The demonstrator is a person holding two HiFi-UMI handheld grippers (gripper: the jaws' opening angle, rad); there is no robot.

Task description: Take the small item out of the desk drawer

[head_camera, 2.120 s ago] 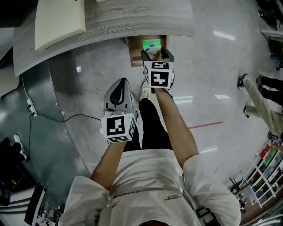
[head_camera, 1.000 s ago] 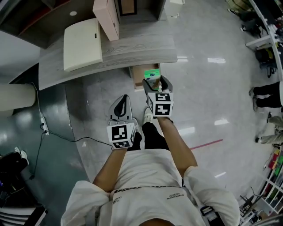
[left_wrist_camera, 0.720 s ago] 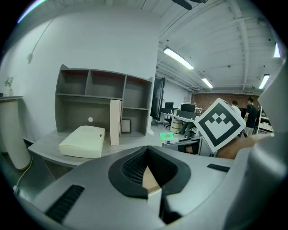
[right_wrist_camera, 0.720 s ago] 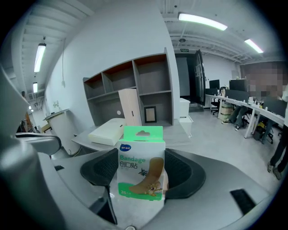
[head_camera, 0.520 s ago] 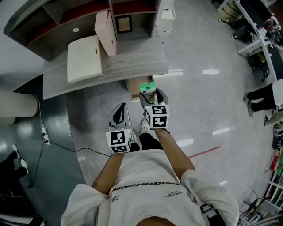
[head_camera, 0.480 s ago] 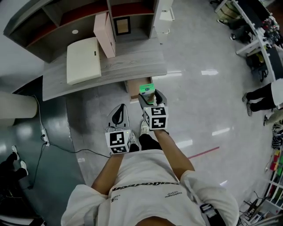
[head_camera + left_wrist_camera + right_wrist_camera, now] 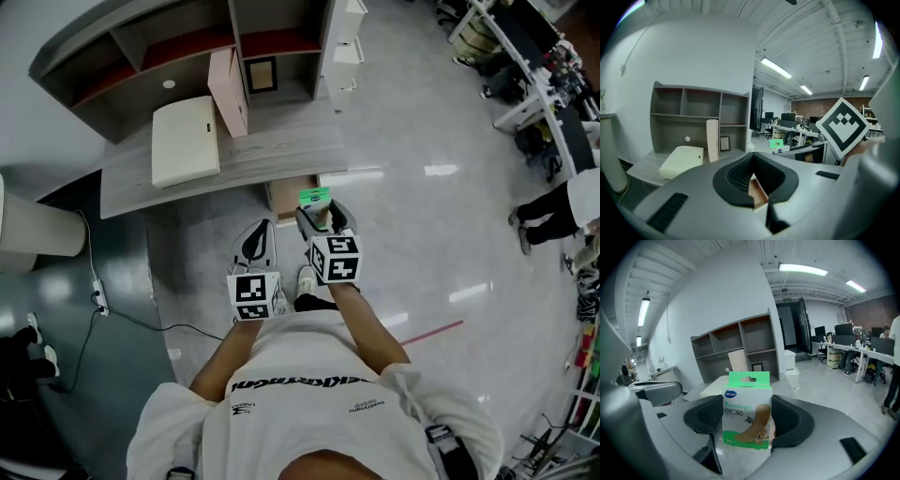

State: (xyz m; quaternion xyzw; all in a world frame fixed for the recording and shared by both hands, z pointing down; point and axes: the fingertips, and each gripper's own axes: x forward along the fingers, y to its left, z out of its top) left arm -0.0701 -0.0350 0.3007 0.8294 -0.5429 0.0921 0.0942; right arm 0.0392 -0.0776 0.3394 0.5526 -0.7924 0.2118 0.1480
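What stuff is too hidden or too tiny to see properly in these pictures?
- Inside of the drawer: head view; the desk and the right gripper holding the bandage box cover it.
- The box's small print: right gripper view; too small to read.
- Framed picture on the shelf: head view; too tiny to tell.
- Person at the right edge: head view; cut off.

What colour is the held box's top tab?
Green, on the small white bandage box; best in right gripper view.

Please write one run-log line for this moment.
right gripper: shut on bandage box | left gripper: shut, empty | drawer: open
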